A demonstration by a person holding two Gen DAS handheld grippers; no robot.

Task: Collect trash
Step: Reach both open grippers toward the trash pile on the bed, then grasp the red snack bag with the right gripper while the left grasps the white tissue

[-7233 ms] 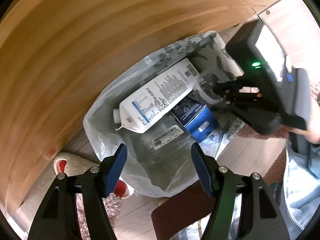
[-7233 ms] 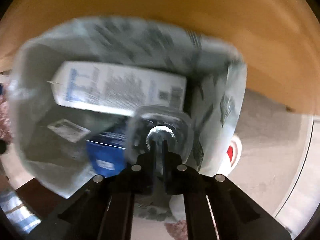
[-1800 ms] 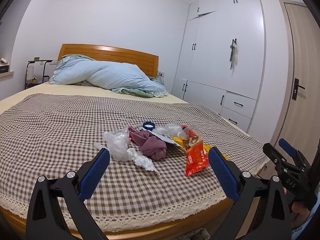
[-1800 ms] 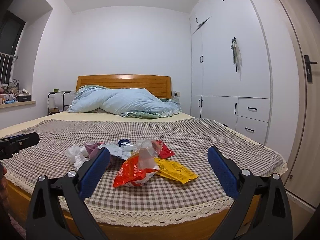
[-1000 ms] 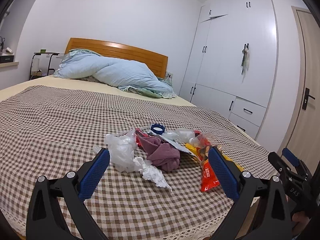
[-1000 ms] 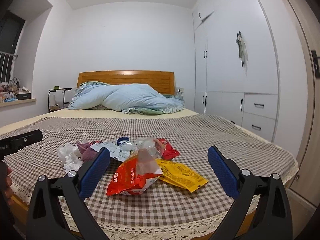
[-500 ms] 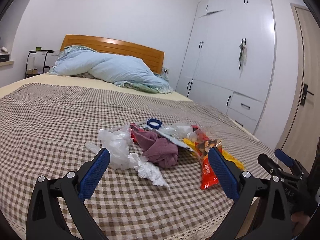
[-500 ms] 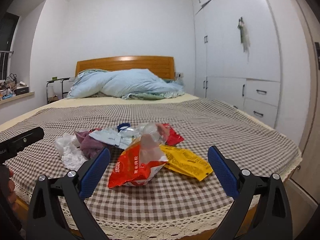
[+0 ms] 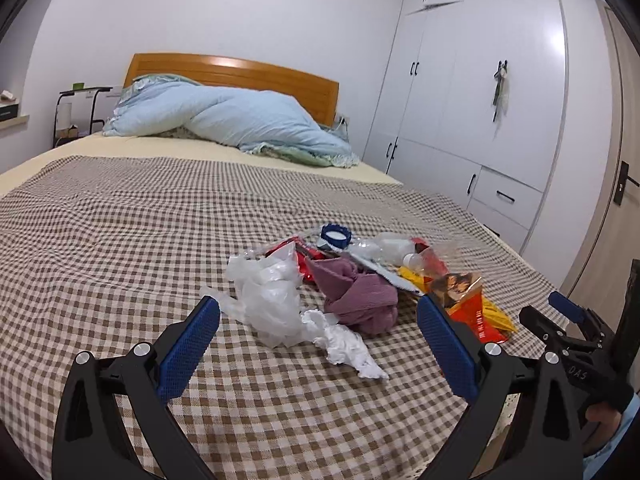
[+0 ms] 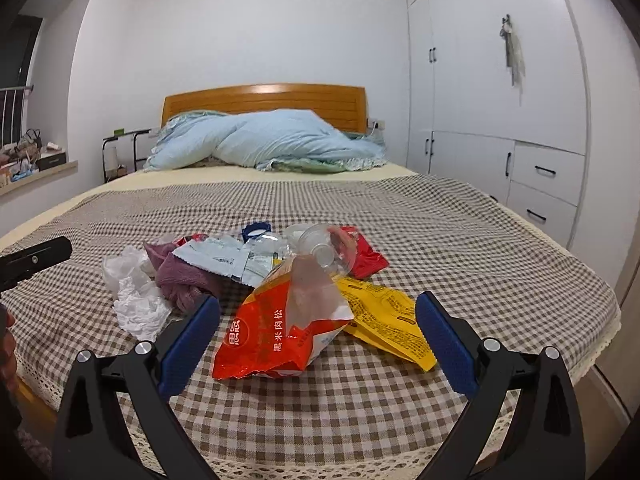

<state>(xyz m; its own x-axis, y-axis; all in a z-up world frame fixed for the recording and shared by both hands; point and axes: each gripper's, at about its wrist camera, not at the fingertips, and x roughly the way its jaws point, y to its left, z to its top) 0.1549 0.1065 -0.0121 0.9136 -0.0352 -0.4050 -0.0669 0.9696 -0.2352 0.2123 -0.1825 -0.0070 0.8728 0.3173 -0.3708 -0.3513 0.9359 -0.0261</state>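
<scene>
A pile of trash lies on the checked bedspread. In the left wrist view I see a clear plastic bag, crumpled white tissue, a purple cloth and a blue ring cap. My left gripper stands open just short of the tissue. In the right wrist view a red snack bag lies nearest, with a yellow wrapper, a clear plastic bottle and a red wrapper behind. My right gripper is open, its fingers on either side of the red snack bag.
A light blue duvet is heaped by the wooden headboard. White wardrobes and a door stand right of the bed. The bed's lace edge runs below the right gripper. A black rack stands at the back left.
Earlier both grippers were over a bag holding a carton and bottles, the right shut on a bottle. Now both are open, empty and have drawn nearer the pile on the bed.
</scene>
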